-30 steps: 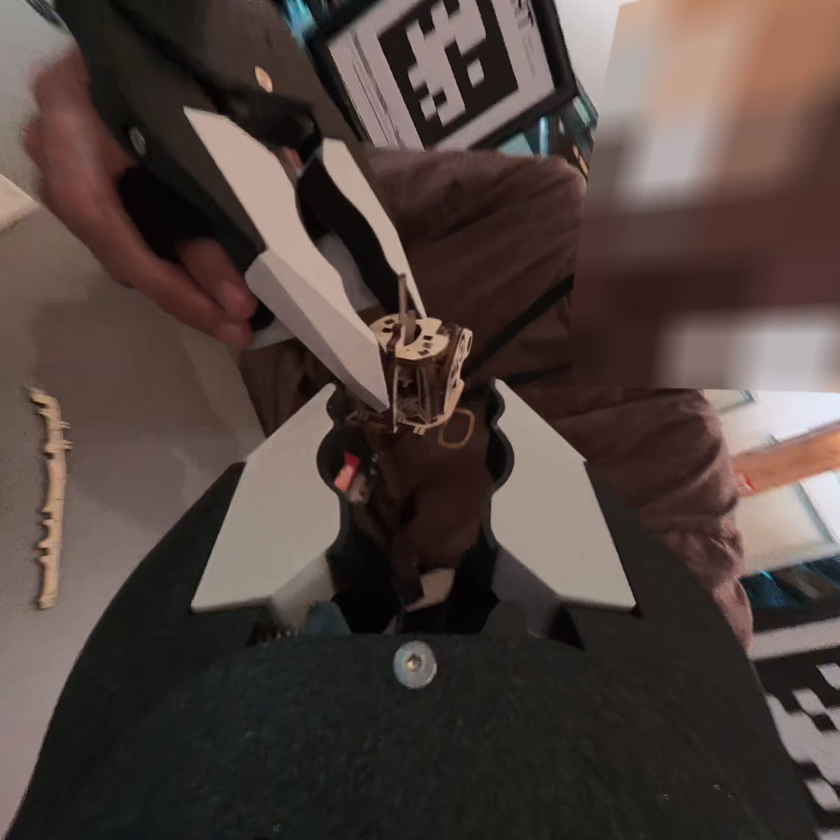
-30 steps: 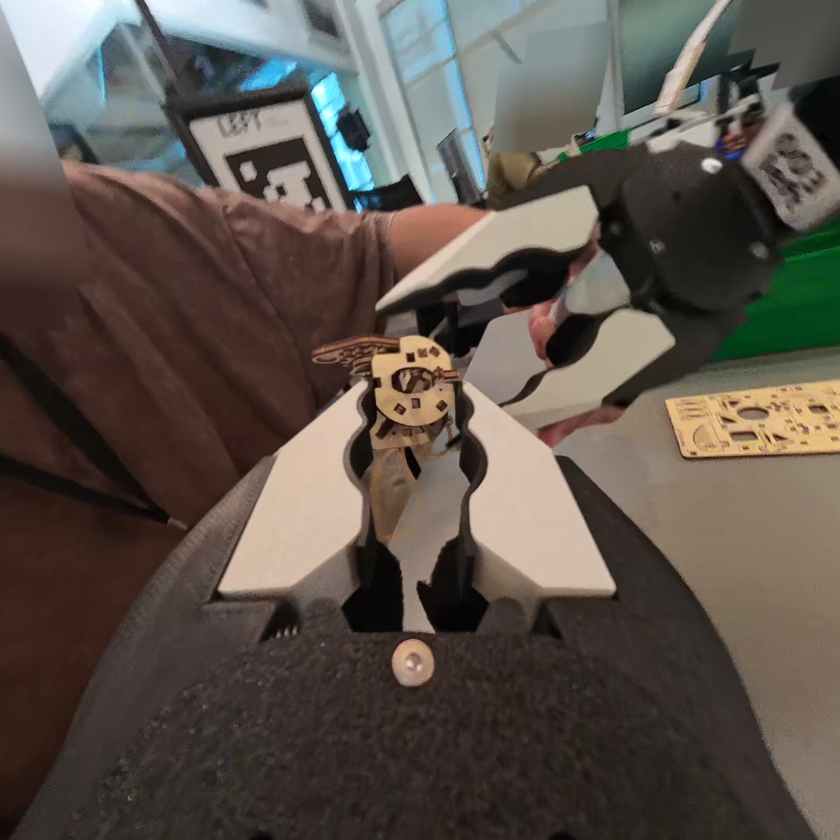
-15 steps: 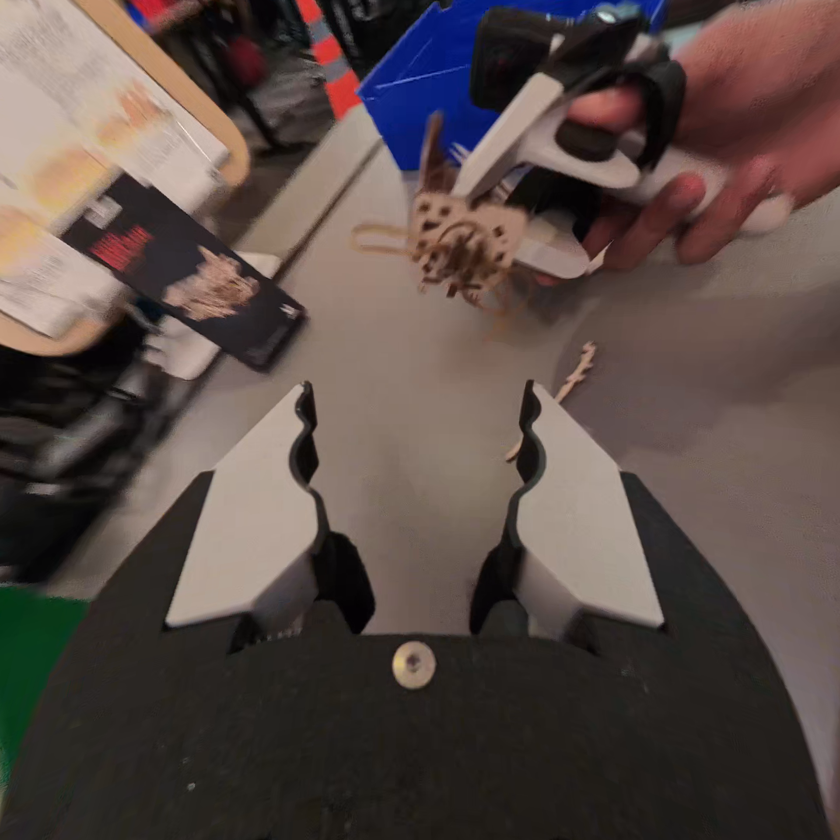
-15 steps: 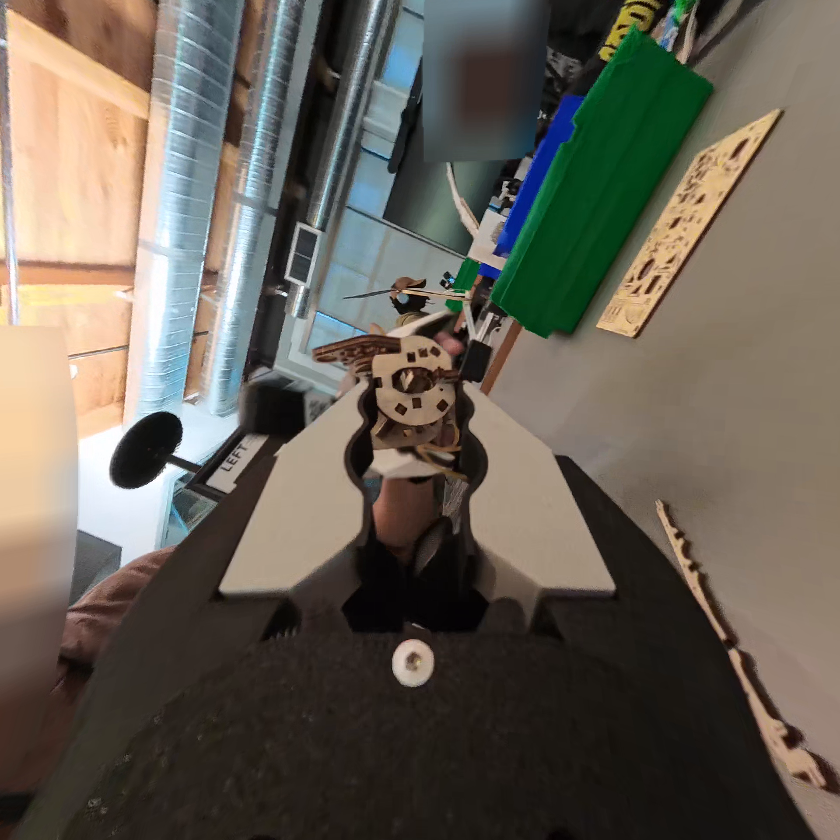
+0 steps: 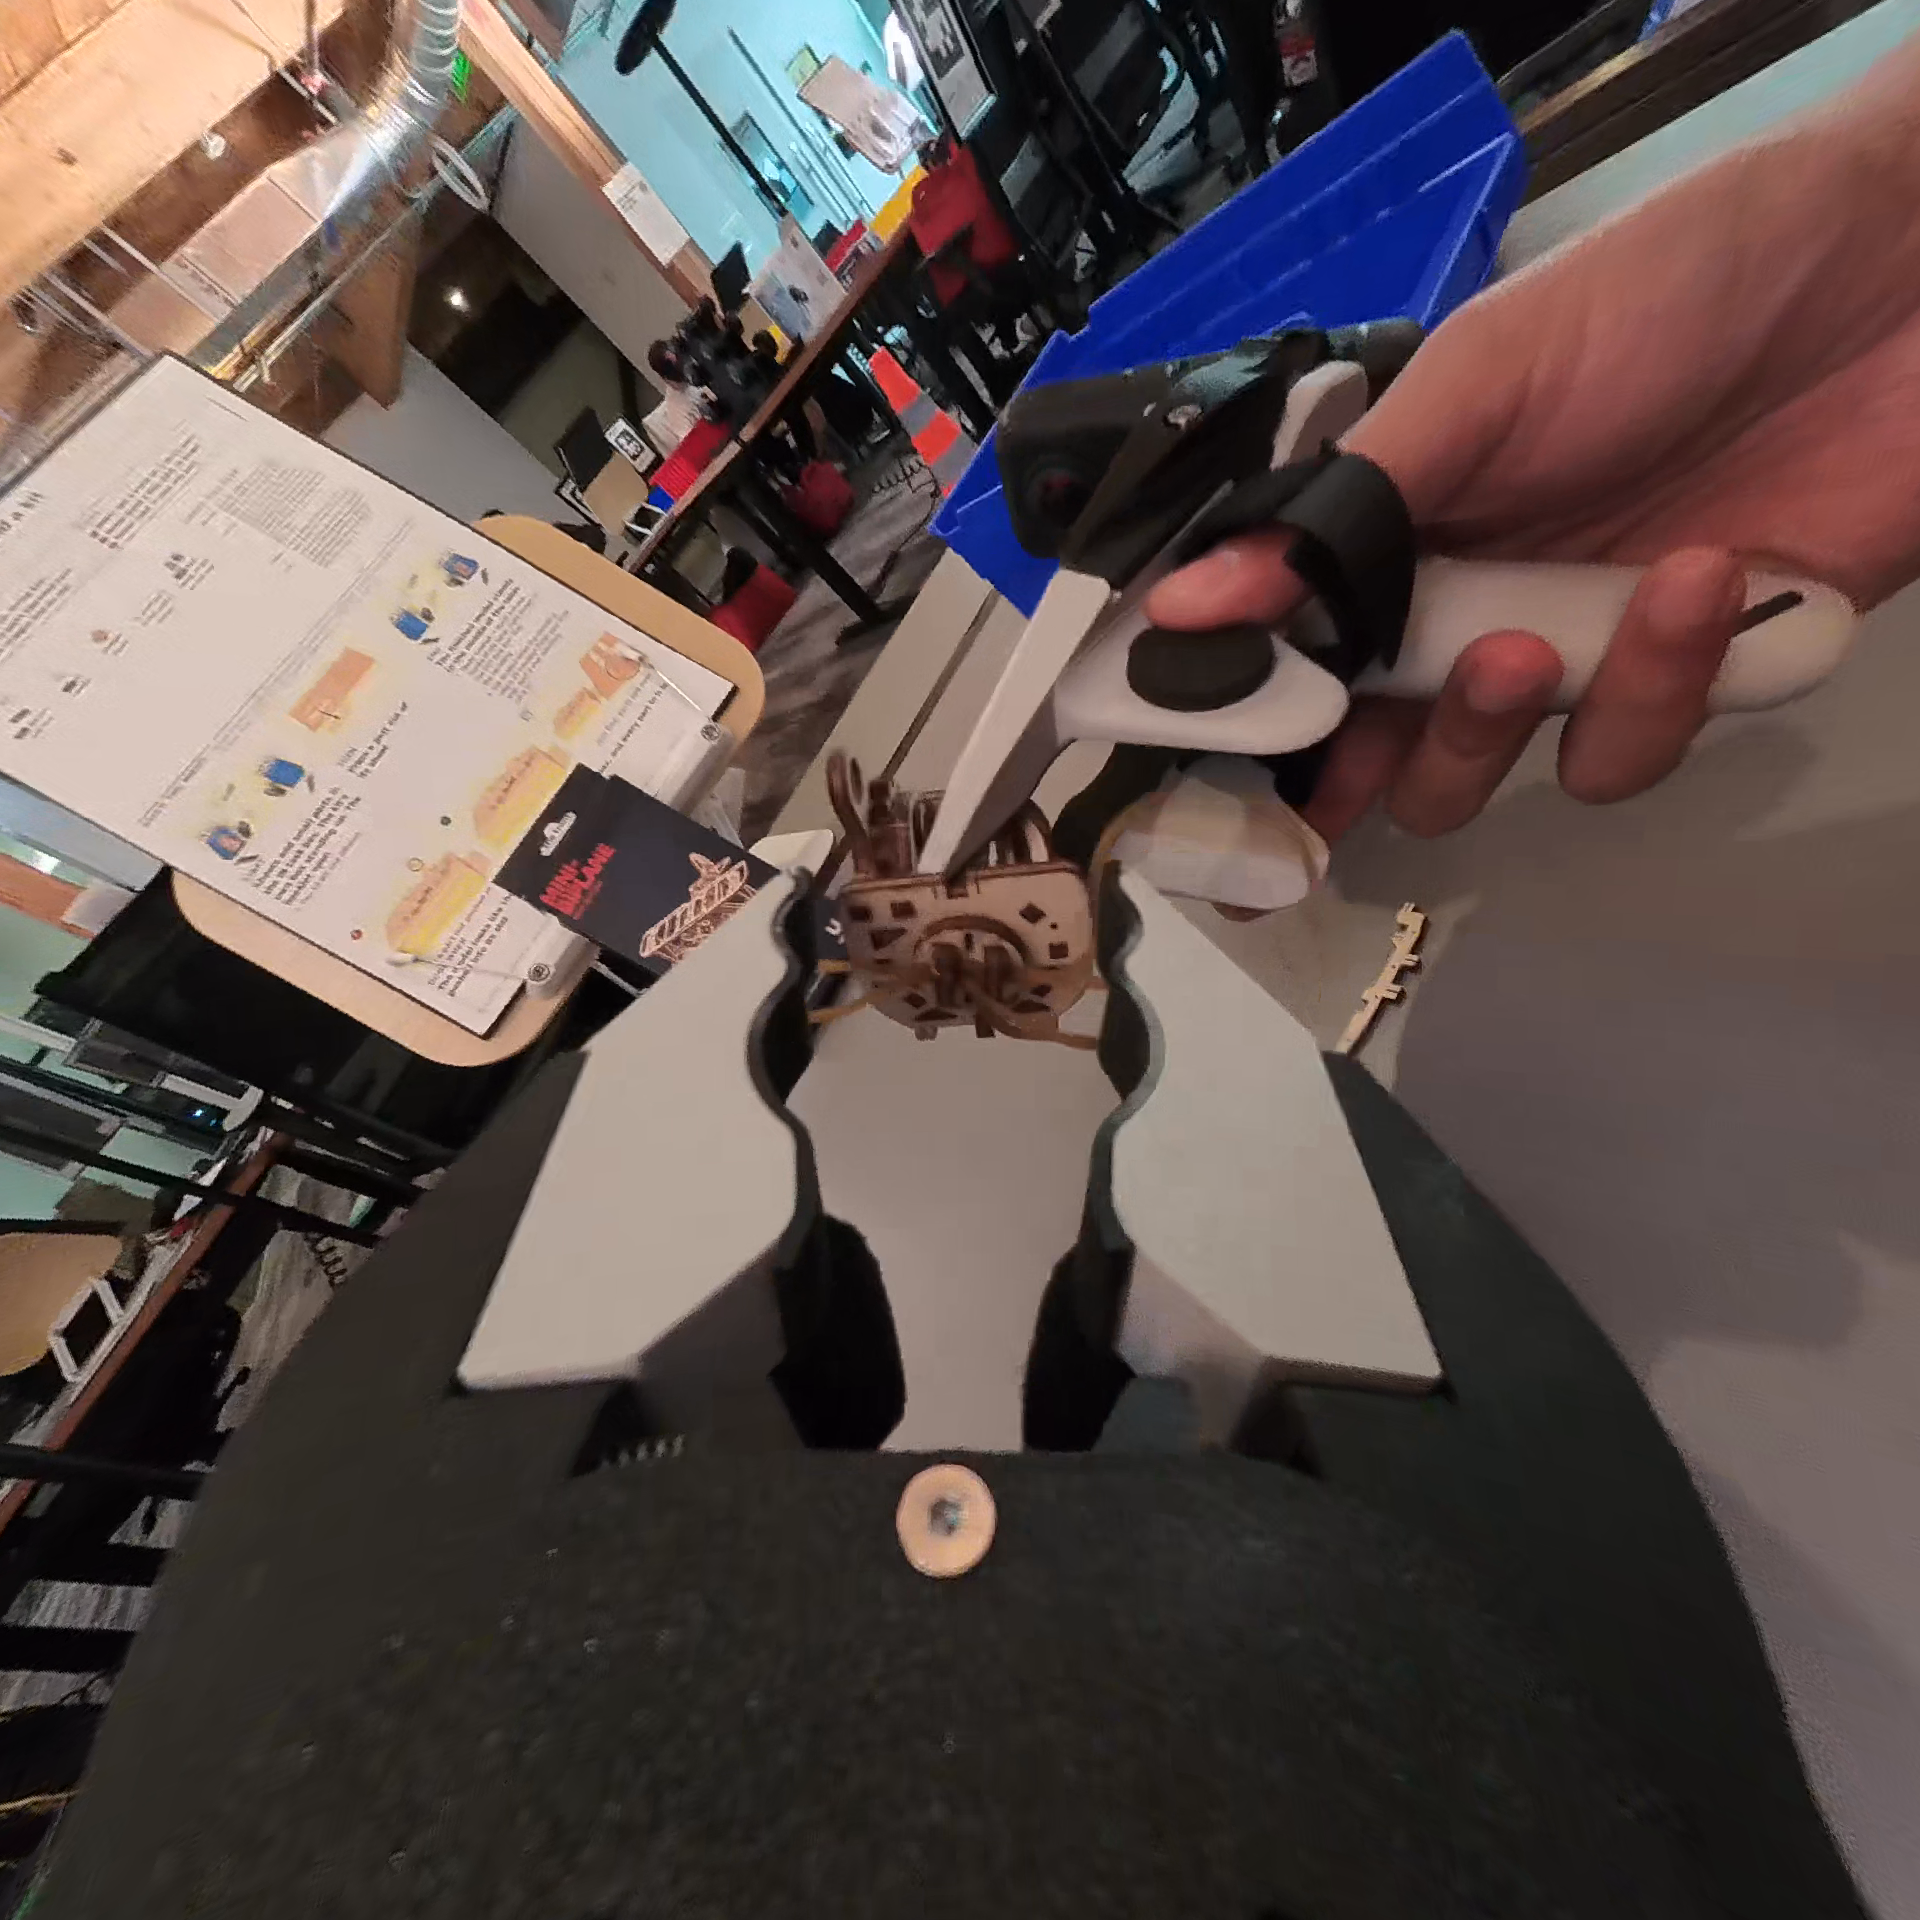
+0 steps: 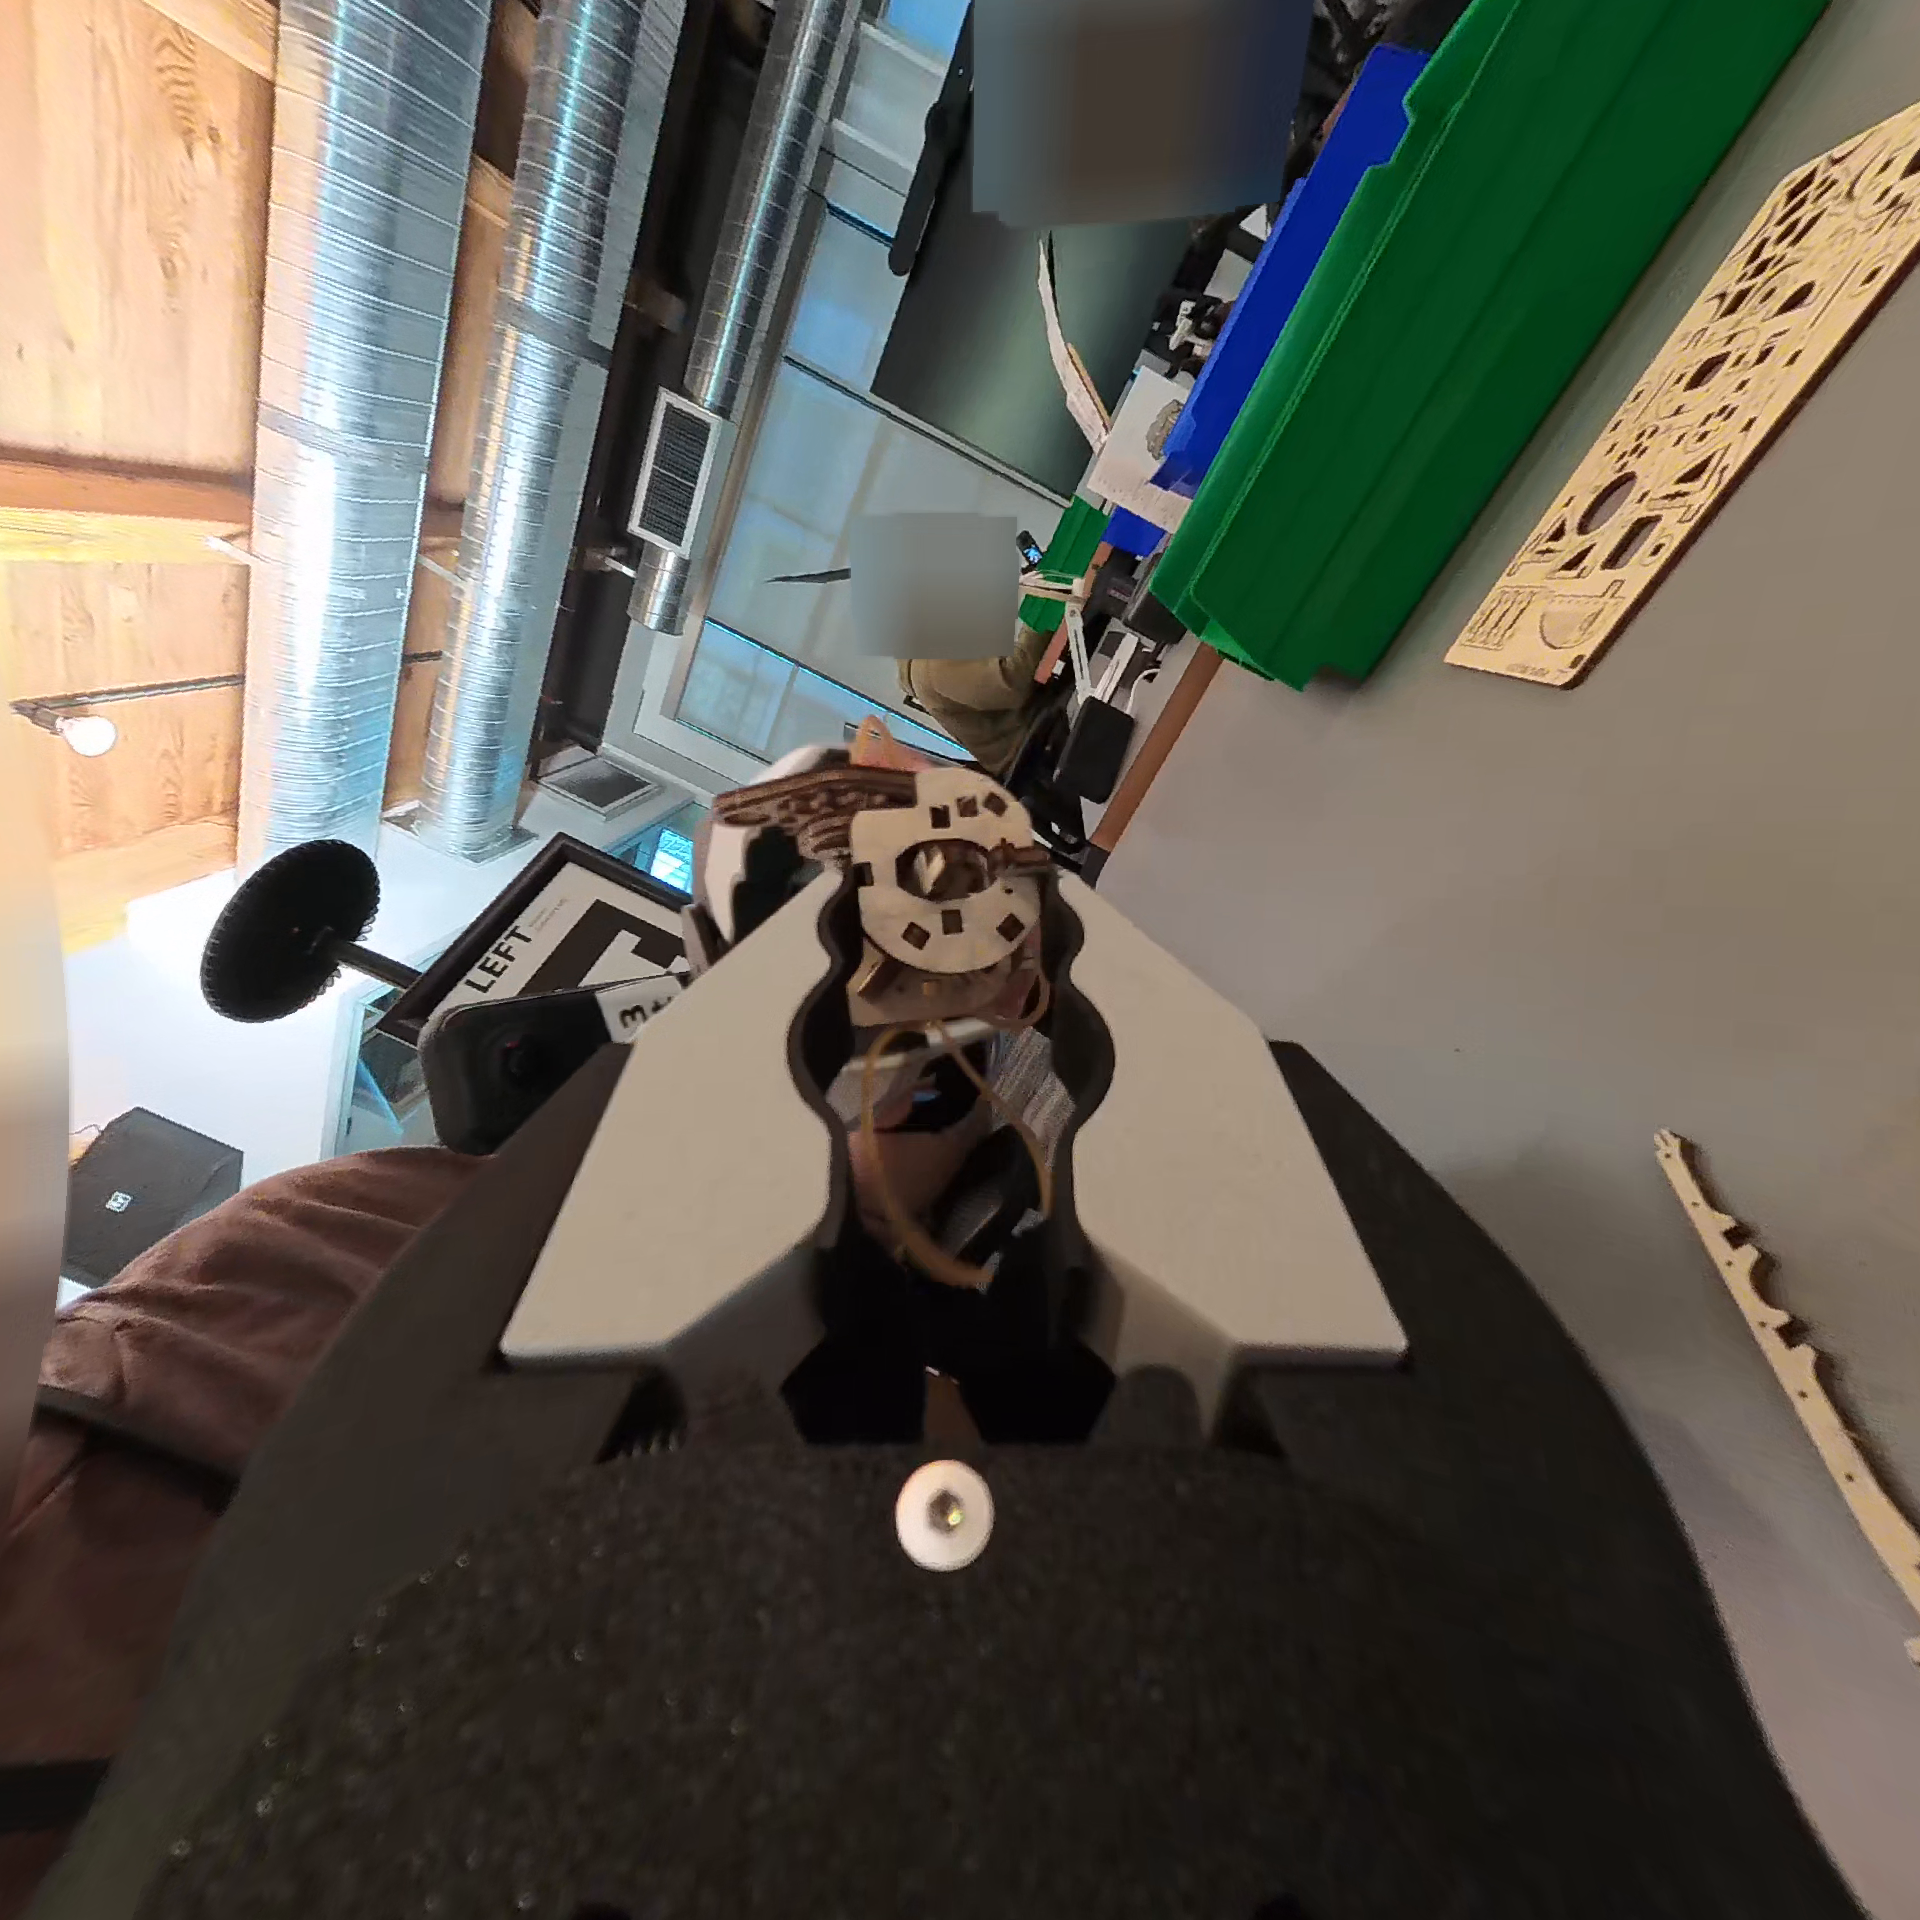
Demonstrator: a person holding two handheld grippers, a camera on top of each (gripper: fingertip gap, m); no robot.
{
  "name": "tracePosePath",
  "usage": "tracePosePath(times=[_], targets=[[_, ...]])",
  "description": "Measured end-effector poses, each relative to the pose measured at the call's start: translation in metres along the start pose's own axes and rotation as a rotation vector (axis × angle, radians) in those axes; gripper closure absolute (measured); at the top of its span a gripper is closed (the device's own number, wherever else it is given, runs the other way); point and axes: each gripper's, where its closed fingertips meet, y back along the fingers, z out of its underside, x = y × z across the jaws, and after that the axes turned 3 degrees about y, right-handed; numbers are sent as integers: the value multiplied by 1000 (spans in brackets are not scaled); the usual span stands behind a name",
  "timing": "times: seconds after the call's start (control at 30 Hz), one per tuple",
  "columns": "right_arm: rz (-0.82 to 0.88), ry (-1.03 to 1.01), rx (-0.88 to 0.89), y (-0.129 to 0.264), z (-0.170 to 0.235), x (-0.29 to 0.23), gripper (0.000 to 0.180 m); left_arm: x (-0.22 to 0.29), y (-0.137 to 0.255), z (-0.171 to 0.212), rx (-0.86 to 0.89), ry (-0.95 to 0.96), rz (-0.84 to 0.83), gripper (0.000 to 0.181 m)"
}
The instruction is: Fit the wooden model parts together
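Grey bench (image 6: 1558,987) spreads under us, carrying a green bin (image 6: 1340,416) and a cut-out wooden sheet (image 6: 1704,416). We hold our left tool (image 5: 951,914) wide apart, nothing in it. We pinch the wooden model (image 6: 940,904) in our right tool (image 6: 945,914), raised above the bench. A thin wooden strip (image 6: 1797,1382) lies nearby.

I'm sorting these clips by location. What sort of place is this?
Probably a shared workshop or lab, not a home: exposed metal ducts under a wooden ceiling, stacked green bins and a blue bin on a grey worktable, more workbenches behind.
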Motion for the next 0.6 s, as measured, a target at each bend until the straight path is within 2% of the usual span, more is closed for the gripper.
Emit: tracePosePath(times=[0.17, 0.37, 0.4, 0.47, 0.6], targets=[[-26, 29, -11, -4, 3, -5, 146, 0, -4, 17, -69, -21, -11, 130], [-13, 58, -22, -4, 2, -3, 147, 0, -2, 14, -21, -7, -10, 132], [-1, 78, -24, -2, 1, -3, 142, -1, -2, 13, -2, -13, -17, 132], [43, 120, -10, 8, -4, -4, 126, -2, 0, 13, 30, -9, -22, 132], [244, 431, 54, 63, -17, -21, 130, -19, 5, 18, 102, -14, -78, 132]])
